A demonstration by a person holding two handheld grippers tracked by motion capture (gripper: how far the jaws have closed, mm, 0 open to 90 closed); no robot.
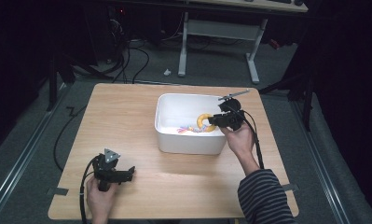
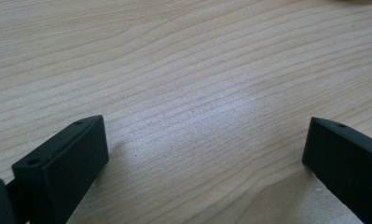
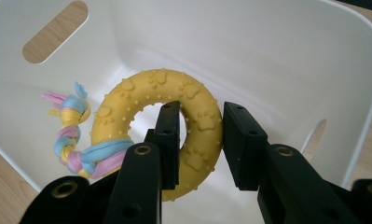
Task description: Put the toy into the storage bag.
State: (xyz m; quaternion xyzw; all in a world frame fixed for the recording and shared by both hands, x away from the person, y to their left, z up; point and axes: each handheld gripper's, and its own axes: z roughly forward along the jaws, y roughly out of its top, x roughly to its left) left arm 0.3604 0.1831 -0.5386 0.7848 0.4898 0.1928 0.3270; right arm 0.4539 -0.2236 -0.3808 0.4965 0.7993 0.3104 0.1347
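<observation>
A yellow rubber ring toy (image 1: 203,120) (image 3: 127,93) with paw prints hangs inside the white bin (image 1: 188,142) (image 3: 267,46). A pink, blue and yellow braided rope (image 1: 188,129) (image 3: 72,135) is knotted to it. My right gripper (image 1: 215,121) (image 3: 202,126) reaches over the bin's right rim and is shut on the ring, one jaw through its hole and the other outside. At the table's front left, my left gripper (image 1: 130,171) (image 2: 204,140) is held low over the bare wood, open with nothing between its jaws.
The wooden table (image 1: 127,107) carries the bin right of centre. Behind the table, on the grey floor, stand a white desk frame (image 1: 183,46) and black cables (image 1: 127,60). A slot handle (image 3: 55,30) pierces the bin wall.
</observation>
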